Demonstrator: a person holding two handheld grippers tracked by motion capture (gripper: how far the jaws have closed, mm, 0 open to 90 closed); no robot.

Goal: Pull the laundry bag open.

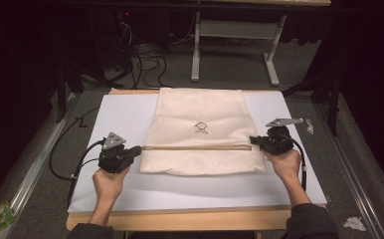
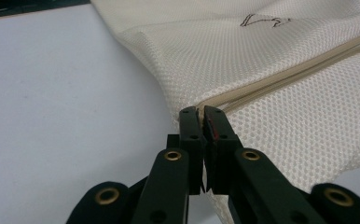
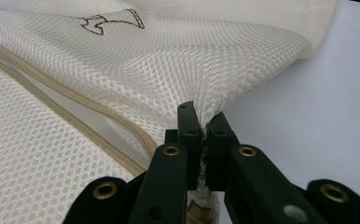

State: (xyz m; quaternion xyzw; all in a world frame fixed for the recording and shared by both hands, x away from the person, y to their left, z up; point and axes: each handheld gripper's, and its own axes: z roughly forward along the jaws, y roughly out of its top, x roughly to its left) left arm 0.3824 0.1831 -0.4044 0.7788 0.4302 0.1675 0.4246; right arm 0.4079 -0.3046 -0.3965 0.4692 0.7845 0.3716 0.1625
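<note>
Pinching the mesh bag (image 2: 280, 93) at both ends of its zip line: left gripper (image 2: 200, 116) pressed together on the bag's edge right where the beige zipper (image 2: 299, 70) ends, right gripper (image 3: 201, 122) pressed together on a fold of mesh at the opposite edge, just beside the other end of the zipper (image 3: 75, 121).

Closest to each pair of jaws: only a thin bite of fabric held, so worth keeping steady pressure and avoiding any twist of the wrist that could let the weave slip out. Mesh likely slippery and stretchy; better pulled evenly than jerked.

Between the two grippers: zipper (image 1: 195, 147) lying straight across the bag (image 1: 200, 119), near part of the bag flat on the white table cover (image 1: 130, 189). Probably the moment to lift or fold along this line; both hands best moved together, same height, same pace, keeping the line taut but not strained.

Beyond the grippers: far part of the bag spread flat toward the table's far edge, small dark printed mark (image 1: 201, 128) at its middle. For a fold, worth aiming the held edge squarely at that far hem, sides matched, no skew.
</note>
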